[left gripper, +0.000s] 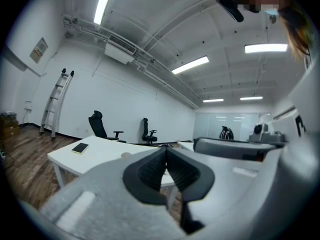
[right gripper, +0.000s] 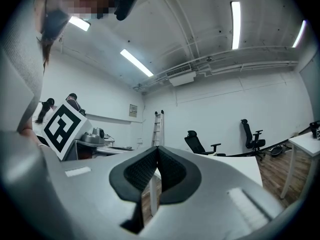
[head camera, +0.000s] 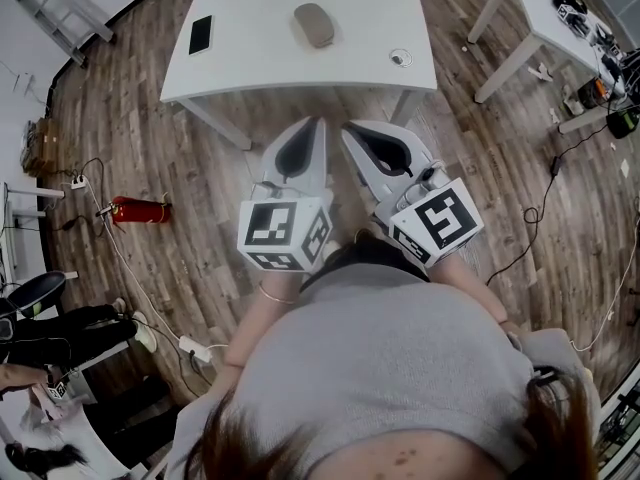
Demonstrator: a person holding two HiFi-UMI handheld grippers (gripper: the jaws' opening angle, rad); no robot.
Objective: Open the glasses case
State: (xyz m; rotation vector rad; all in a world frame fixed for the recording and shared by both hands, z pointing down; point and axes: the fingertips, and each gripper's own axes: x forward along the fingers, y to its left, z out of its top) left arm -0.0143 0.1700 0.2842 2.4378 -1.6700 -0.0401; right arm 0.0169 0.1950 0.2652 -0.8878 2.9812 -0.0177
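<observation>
We are holding 2 grippers side by side close in front of our body, over the wooden floor (head camera: pixel 150 138) and short of the near edge of the white table (head camera: pixel 250 58). The left gripper (head camera: pixel 318 126) is staying empty, its jaws pressed fully together with nothing between them, and the right gripper (head camera: pixel 350 130) is doing the same just beside it. The glasses case (head camera: pixel 314 25) is lying closed around the middle of the table, well apart from both grippers, with the near edge and a bare stretch of tabletop lying between. A dark phone (head camera: pixel 200 34) is resting near the table's left edge, and a small round thing (head camera: pixel 401 57) is sitting toward the near right corner. A red fire extinguisher (head camera: pixel 135 210) is lying on the floor off the table's left side, cables are trailing to a power strip (head camera: pixel 196 348), and a 2nd table (head camera: pixel 540 18) is standing off to the right.
</observation>
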